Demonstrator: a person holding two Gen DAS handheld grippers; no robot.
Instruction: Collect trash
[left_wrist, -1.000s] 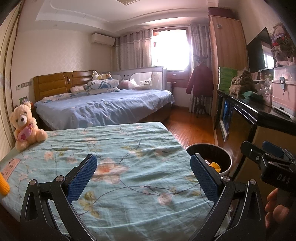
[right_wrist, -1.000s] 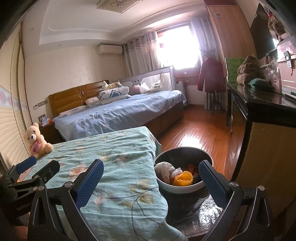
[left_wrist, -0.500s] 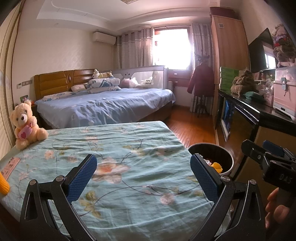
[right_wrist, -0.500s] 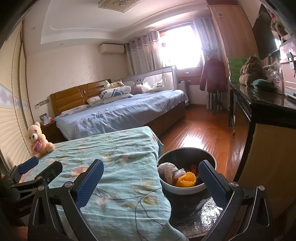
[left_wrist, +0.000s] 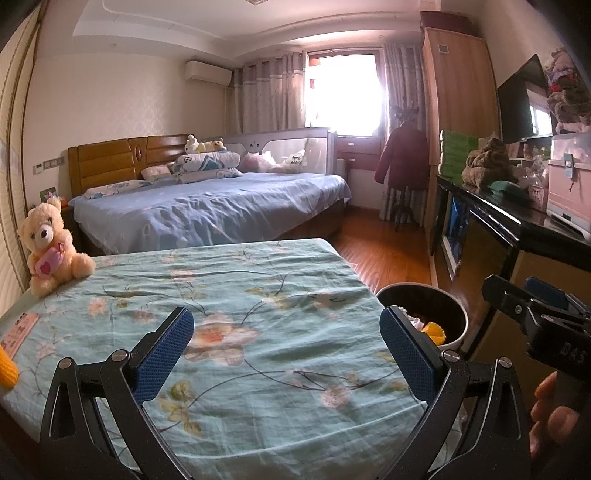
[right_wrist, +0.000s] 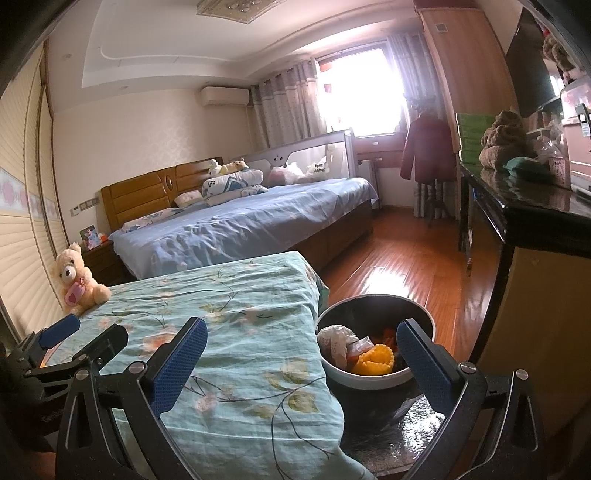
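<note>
A round dark trash bin (right_wrist: 373, 376) with a pale rim stands on the floor at the right side of the small bed. Inside lie a yellow corn-like piece (right_wrist: 373, 363), a crumpled white wad (right_wrist: 332, 341) and other scraps. The same bin (left_wrist: 424, 314) shows in the left wrist view past my right finger. My left gripper (left_wrist: 286, 354) hangs open over the floral sheet (left_wrist: 229, 314), holding nothing. My right gripper (right_wrist: 303, 356) is open and empty, spanning the bed's edge and the bin. An orange-yellow thing (left_wrist: 6, 363) peeks in at the far left edge.
A teddy bear (left_wrist: 48, 247) sits at the far left corner of the small bed. Beyond lies a large bed (left_wrist: 210, 206) with blue bedding. A dark cabinet (right_wrist: 535, 229) lines the right wall. Wooden floor (right_wrist: 402, 266) runs between them. A hand (left_wrist: 550, 417) holds the right tool.
Both views have drifted slightly; the bin sits a little higher and closer in the right wrist view. Both grippers stay open and empty.
</note>
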